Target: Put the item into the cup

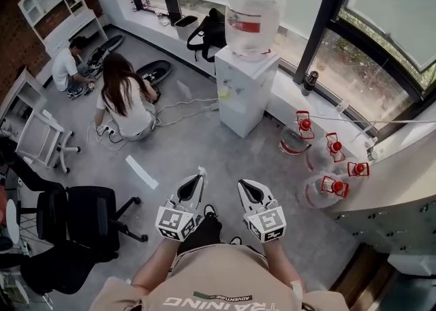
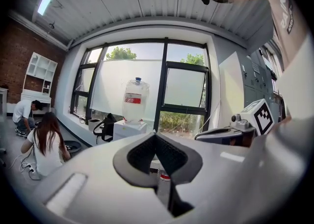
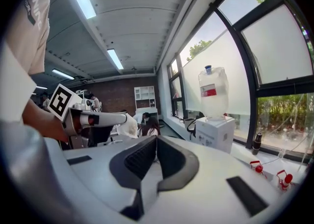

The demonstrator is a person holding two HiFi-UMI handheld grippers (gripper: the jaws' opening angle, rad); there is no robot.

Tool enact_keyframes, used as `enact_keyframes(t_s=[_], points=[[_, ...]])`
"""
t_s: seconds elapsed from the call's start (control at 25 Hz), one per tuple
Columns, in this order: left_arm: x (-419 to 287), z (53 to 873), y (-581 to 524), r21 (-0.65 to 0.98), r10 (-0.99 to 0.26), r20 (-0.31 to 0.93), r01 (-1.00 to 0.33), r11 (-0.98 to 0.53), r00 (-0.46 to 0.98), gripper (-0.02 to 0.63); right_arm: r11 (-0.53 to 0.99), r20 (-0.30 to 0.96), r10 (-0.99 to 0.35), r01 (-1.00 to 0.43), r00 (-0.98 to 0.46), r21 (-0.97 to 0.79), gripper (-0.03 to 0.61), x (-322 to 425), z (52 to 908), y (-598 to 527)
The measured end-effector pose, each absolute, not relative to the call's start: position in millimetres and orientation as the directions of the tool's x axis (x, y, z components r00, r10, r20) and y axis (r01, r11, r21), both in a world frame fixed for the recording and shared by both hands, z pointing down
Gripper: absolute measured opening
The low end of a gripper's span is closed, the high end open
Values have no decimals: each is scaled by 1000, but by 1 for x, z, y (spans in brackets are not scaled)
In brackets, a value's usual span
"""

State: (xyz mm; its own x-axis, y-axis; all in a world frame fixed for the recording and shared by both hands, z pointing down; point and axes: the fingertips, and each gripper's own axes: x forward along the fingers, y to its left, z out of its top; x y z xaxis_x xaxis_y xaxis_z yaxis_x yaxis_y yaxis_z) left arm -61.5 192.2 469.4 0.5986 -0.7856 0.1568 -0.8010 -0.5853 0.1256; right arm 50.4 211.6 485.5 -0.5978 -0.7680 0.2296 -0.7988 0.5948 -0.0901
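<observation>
Grey office floor [image 1: 204,146]. Far off, a white dispenser [image 1: 245,91] carries a red-labelled water bottle [image 1: 253,13], its print unreadable. The shirt [image 1: 225,282] reads "TRAINING". The left gripper [image 1: 197,176] and right gripper [image 1: 244,187] have their jaws together, with nothing between them. The cup and item are out of view.

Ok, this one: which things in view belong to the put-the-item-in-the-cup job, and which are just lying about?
Job in hand:
left gripper, shut, nothing in it
right gripper, shut, nothing in it
No cup or item shows in any view.

Lying about:
water dispenser
red-capped jugs on the floor
office chair
black bag
white shelf
</observation>
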Motion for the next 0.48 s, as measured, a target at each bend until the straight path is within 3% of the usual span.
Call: enact_keyframes(t_s=[0.2,0.48], points=[[-79,461,136,113,-759,131,-770,-628,638,9,584,248,-787,-812,-565,3,11,29,475,154],[-96,464,69,91,-706,126,-717,-692,697,9,510,224,-838,-860,-498,-6,12,13,470,86]])
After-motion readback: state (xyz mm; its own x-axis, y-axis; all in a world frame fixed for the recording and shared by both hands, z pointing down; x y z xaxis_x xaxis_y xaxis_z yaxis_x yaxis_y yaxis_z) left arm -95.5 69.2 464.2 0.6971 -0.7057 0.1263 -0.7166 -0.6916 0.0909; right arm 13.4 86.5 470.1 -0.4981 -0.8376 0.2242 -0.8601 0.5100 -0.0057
